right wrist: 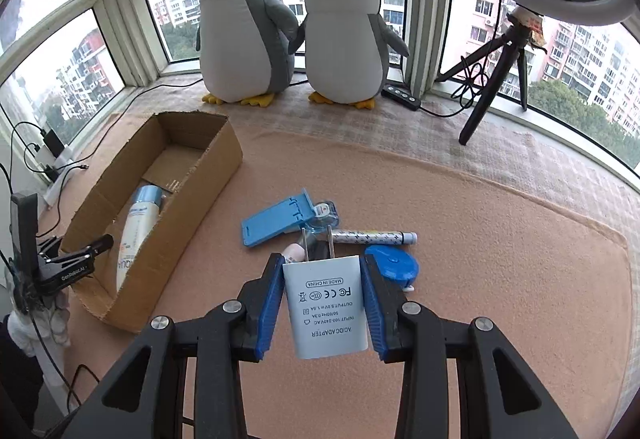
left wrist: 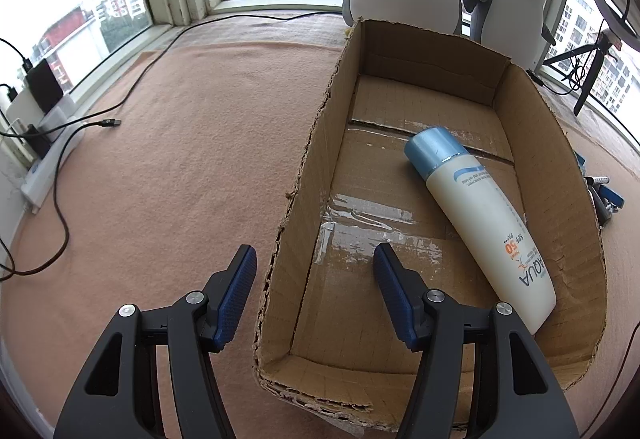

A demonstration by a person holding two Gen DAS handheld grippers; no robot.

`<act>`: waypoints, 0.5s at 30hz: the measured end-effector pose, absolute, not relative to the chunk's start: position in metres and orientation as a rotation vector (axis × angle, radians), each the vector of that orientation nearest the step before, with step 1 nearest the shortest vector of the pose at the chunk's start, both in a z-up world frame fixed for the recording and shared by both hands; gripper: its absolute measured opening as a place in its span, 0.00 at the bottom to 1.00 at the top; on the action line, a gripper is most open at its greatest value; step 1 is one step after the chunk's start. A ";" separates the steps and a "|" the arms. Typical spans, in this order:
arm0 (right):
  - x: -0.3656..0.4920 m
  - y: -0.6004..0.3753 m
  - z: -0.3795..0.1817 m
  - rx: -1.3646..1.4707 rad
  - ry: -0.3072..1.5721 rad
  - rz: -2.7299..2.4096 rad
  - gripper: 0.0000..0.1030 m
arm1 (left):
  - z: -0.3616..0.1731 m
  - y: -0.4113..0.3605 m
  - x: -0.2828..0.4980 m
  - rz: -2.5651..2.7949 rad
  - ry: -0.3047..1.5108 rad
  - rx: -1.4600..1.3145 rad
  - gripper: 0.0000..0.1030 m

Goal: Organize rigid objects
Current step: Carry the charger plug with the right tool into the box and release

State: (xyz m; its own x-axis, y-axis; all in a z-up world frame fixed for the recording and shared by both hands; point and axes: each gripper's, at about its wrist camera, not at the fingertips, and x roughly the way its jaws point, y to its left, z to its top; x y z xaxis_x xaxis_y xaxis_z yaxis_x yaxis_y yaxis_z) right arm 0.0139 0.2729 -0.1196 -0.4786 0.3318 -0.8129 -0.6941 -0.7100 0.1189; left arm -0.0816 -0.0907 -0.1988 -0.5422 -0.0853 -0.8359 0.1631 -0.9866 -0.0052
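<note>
- White plastic AC/DC adapter (right wrist: 325, 309) is clamped between the blue pads (right wrist: 269, 313) of the right claw (right wrist: 324, 303) — prongs pointing away from the camera, printed label facing up, held above the pink felt surface (right wrist: 480, 239).
- Right behind the adapter sits a little pile on the felt: a blue folding phone stand (right wrist: 276, 223), a patterned pen (right wrist: 372, 237) lying crosswise, a round blue tape measure (right wrist: 394, 263) just beside the right-hand pad, plus a small pinkish item partly hidden by the prongs, can't tell what it is.
- Off to the left of that pile is the open cardboard box (right wrist: 188, 195), long side running away from the camera.
- Inside the box, a white sunscreen bottle (left wrist: 486, 223) with a blue cap lies on its side, cap toward the far end, body angled along the right wall, with "AQUA" and "SPF 50" on the label.
- Left claw (left wrist: 314, 293) is gaping wide with nothing in it — it straddles the near left wall of the box (left wrist: 304, 175), one pad outside over the felt and one pad (left wrist: 390, 291) over the box floor, close to the bottle's base but not touching.
- Further out: two plush penguins (right wrist: 244, 27) stand side by side by the window, a black tripod (right wrist: 496, 75) with a ring light on the right, and cables (left wrist: 60, 159) and a power strip along the left sill.
</note>
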 end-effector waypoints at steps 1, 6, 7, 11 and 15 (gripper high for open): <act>0.003 0.271 -0.114 -1.068 0.584 2.218 0.33 | -0.199 -0.090 -0.082 -2.638 0.125 1.423 0.59; -0.053 0.260 -0.095 -1.055 0.551 2.328 0.33 | -0.199 -0.091 -0.082 -2.641 0.131 1.423 0.59; -0.064 0.256 -0.093 -1.059 0.538 2.348 0.33 | -0.199 -0.091 -0.082 -2.640 0.131 1.423 0.59; -0.106 0.247 -0.094 -1.087 0.497 2.398 0.33 | -0.199 -0.093 -0.083 -2.644 0.137 1.424 0.59; -0.138 0.240 -0.102 -1.130 0.467 2.417 0.33 | -0.199 -0.093 -0.083 -2.646 0.143 1.424 0.59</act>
